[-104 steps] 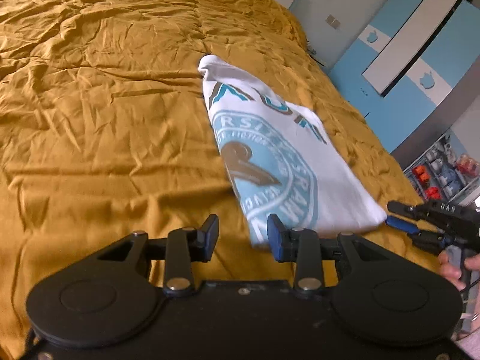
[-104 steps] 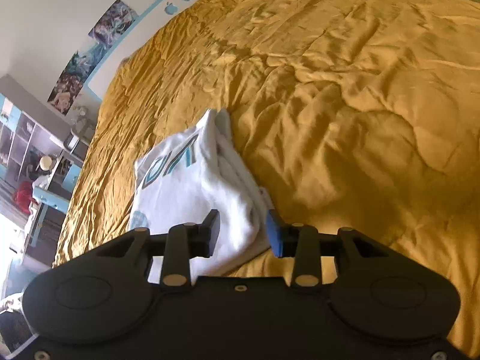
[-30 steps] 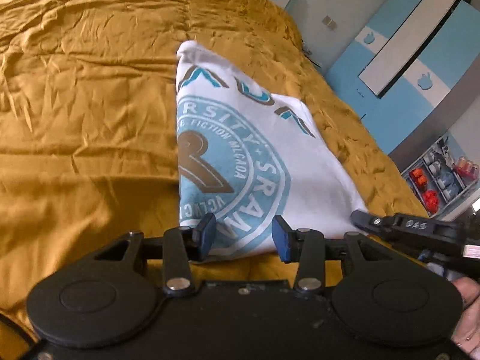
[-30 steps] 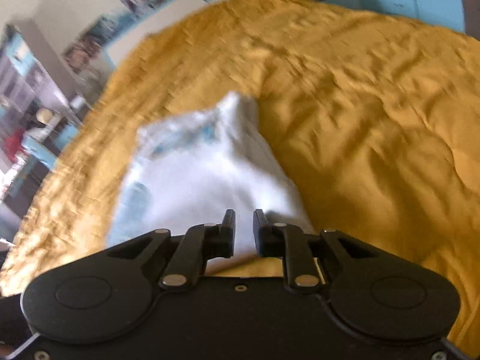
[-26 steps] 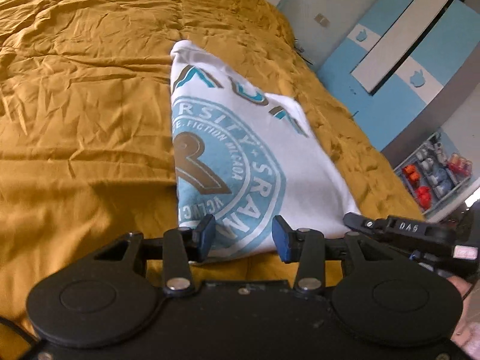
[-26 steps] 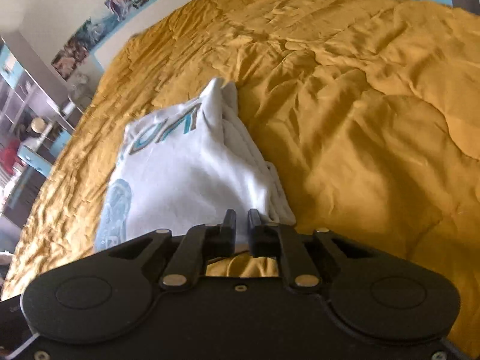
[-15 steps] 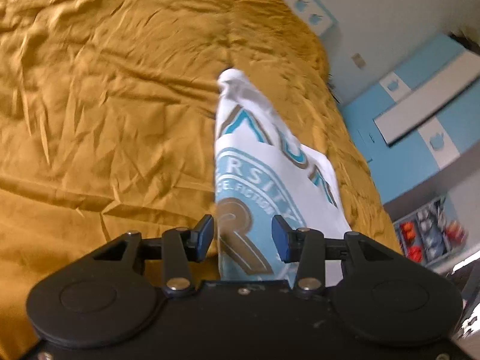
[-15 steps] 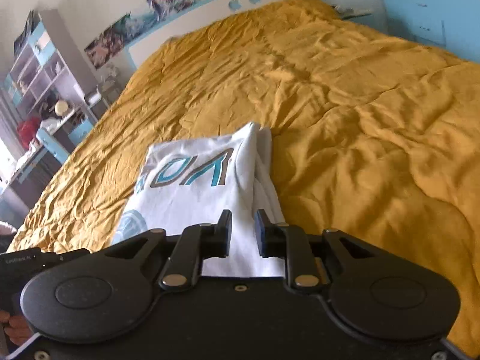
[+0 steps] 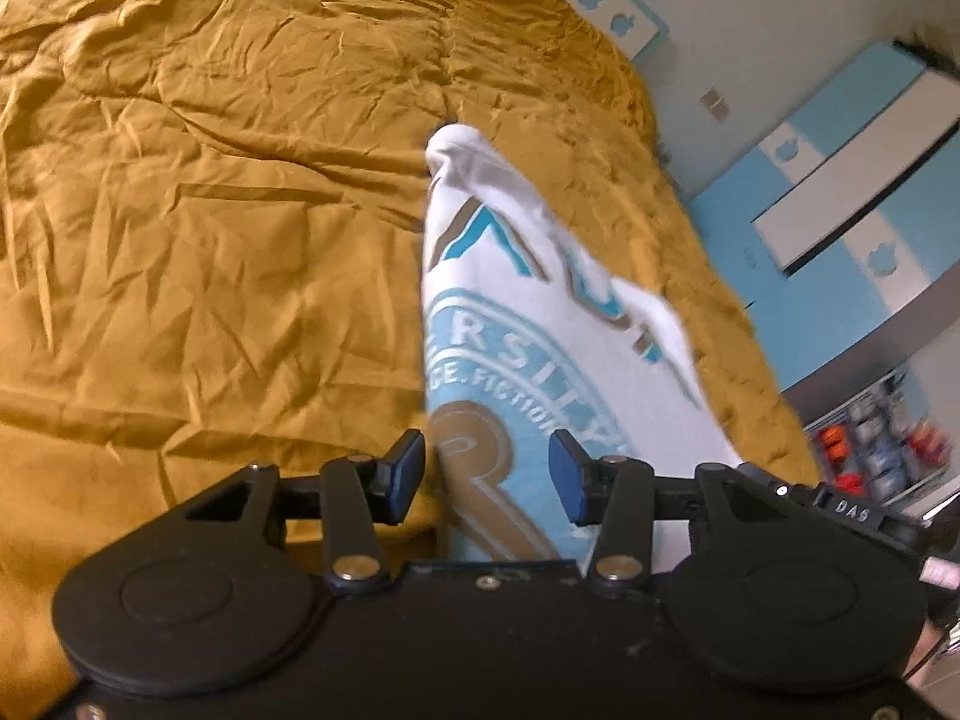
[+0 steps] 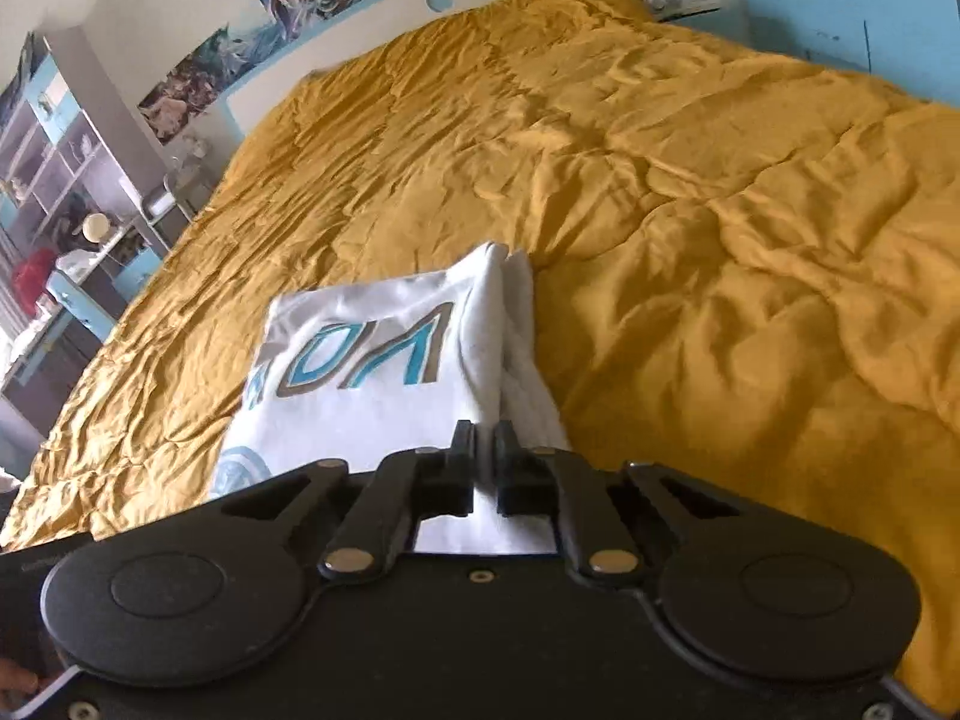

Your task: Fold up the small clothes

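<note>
My right gripper (image 10: 485, 450) is clamped on the near edge of a folded white T-shirt (image 10: 384, 372) lying on the mustard bedspread (image 10: 720, 210), while my left gripper (image 9: 486, 471) has just been widening, its blue pads (image 9: 564, 477) apart over the printed fabric.

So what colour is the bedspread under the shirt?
Mustard yellow bedspread, plain and wrinkled; the right wrist view shows it best.
</note>
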Action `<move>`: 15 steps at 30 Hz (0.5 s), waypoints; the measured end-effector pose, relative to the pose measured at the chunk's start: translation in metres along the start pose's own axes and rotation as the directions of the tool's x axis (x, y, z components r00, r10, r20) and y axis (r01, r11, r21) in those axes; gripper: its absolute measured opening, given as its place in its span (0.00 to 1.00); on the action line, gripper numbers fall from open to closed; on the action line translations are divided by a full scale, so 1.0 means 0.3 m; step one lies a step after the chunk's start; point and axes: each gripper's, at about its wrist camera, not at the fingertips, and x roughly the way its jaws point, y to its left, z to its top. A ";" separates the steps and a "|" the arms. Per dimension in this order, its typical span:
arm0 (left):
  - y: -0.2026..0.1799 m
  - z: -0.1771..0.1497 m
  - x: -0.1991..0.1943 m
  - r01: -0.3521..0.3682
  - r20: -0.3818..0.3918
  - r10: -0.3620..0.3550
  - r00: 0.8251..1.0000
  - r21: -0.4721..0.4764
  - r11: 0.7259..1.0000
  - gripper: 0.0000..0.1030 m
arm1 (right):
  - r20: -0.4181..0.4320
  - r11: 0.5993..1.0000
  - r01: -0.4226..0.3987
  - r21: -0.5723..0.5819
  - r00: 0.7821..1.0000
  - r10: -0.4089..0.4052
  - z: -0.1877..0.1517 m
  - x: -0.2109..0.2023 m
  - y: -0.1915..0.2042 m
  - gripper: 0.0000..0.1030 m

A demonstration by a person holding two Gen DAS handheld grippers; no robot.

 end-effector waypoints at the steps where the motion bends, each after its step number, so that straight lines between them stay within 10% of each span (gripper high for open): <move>1: 0.005 -0.005 0.015 -0.007 -0.008 0.007 1.000 0.012 1.000 0.47 | -0.021 1.000 0.011 0.006 1.000 -0.011 -0.009 0.020 -0.009 0.02; 15: -0.035 0.038 -0.090 0.057 0.071 -0.057 0.996 0.009 0.998 0.47 | 0.062 0.980 0.119 -0.159 0.992 -0.110 -0.014 -0.049 0.134 0.17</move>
